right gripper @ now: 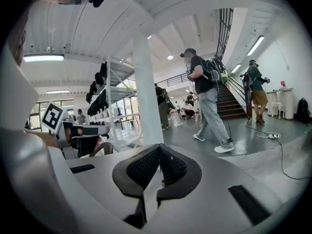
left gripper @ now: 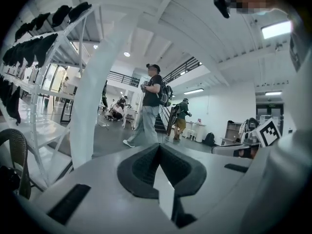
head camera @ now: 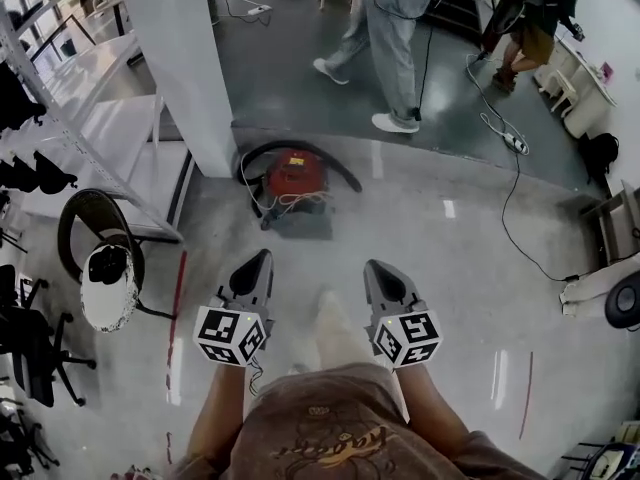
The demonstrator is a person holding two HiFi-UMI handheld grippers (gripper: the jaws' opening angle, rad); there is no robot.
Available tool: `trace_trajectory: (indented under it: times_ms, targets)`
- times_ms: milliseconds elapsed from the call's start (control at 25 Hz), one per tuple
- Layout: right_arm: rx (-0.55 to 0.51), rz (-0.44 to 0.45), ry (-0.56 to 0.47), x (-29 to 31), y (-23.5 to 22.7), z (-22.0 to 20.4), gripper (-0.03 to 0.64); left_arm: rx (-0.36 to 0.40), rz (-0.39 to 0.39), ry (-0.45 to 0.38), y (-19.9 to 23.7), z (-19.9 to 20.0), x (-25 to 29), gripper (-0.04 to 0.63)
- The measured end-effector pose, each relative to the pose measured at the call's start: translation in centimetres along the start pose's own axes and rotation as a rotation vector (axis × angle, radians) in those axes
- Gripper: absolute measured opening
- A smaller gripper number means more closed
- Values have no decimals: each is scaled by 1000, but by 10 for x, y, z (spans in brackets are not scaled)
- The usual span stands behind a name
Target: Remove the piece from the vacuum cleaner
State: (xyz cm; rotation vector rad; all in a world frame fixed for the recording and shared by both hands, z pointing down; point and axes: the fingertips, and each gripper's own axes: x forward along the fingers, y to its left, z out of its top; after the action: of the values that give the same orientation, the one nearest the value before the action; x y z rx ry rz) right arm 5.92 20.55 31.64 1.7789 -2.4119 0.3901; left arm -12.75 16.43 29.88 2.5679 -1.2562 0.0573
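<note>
Grey polished concrete covers the floor in the head view, glossy enough to carry pale streaks of reflected light. The red vacuum cleaner (head camera: pixel 295 176) sits on it at the foot of a white pillar (head camera: pixel 185 58), with its black hose (head camera: pixel 335 163) arching over the body. It lies ahead of both grippers and well apart from them. The left gripper (head camera: pixel 264 256) and the right gripper (head camera: pixel 371 265) point toward it side by side, each closed and empty. White shelving (head camera: pixel 110 138) runs along the left, and a person (head camera: pixel 392 38) walks across the far floor, where a cable leads to a power strip (head camera: pixel 514 142).

From the left gripper view, the dark ribbed pads (left gripper: pixel 146 167) meet at the tip with nothing between them. Beyond them stand the pillar, a rack hung with dark items (left gripper: pixel 29 48), the walking person and a white ceiling with strip lights.

From the right gripper view, the jaws are likewise pressed together and empty. Behind them are the pillar, a staircase (right gripper: pixel 229 104) and the same shiny floor.
</note>
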Motion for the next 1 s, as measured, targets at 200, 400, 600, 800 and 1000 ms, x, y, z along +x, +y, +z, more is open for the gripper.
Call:
trace_trajectory:
  times_ms: [200, 400, 600, 800, 1000]
  targets:
    - [18, 33, -1, 59, -40, 27, 0, 0, 28, 10, 20, 17, 54, 0]
    - [9, 87, 16, 113, -72, 50, 0, -23, 86, 0, 44, 35, 105, 0]
    - [-3, 141, 40, 157, -98, 62, 0, -51, 139, -6, 61, 45, 146, 0]
    - [-5, 169, 62, 188, -111, 65, 0, -51, 154, 1, 70, 51, 175, 0]
    - [16, 170, 63, 216, -111, 65, 0, -44, 146, 23, 88, 50, 192, 0]
